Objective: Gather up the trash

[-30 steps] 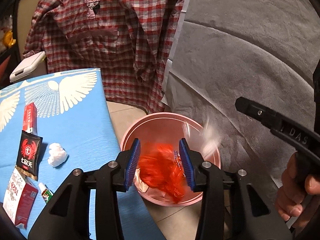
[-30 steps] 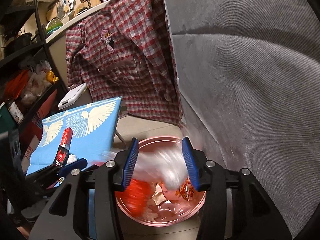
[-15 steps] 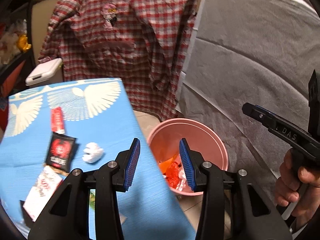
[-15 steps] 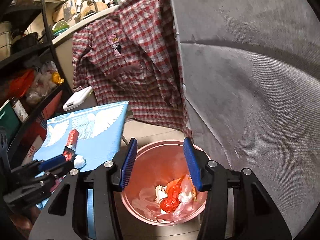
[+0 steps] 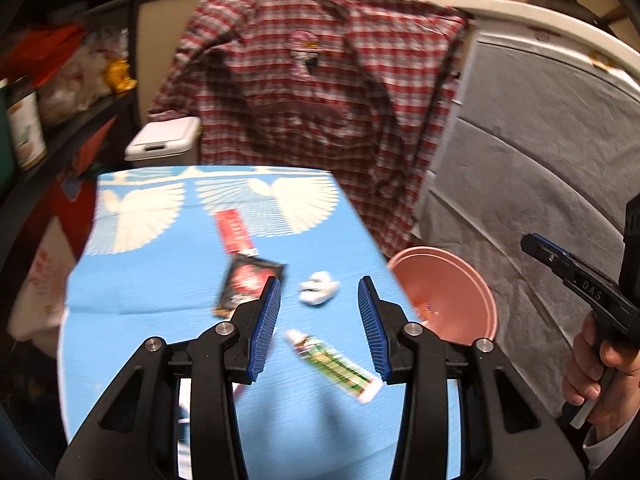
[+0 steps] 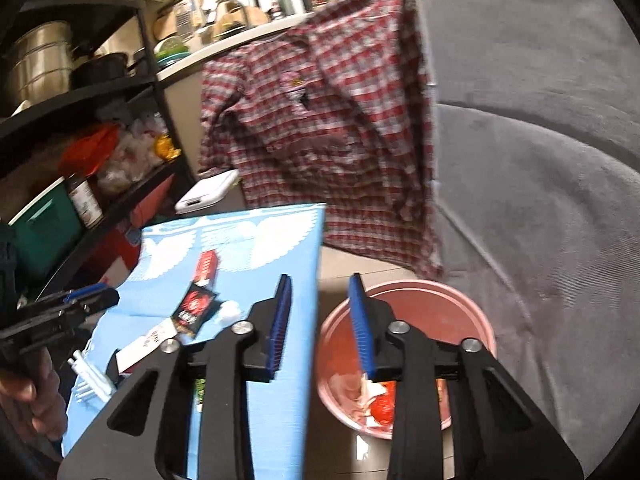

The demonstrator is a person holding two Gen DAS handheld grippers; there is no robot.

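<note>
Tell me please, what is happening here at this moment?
A person holds two grippers and collects trash from a blue table into a pink bin. The bin already has wrappers inside. Both the left gripper and the right gripper are open and hold nothing. A crumpled tissue and a green tube remain on the table.

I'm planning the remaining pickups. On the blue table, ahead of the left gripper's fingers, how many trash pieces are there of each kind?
Flat packets: 2 (red packet, black sachet)
Crumpled tissue: 1
Green-and-white tube: 1
Total: 4
</note>
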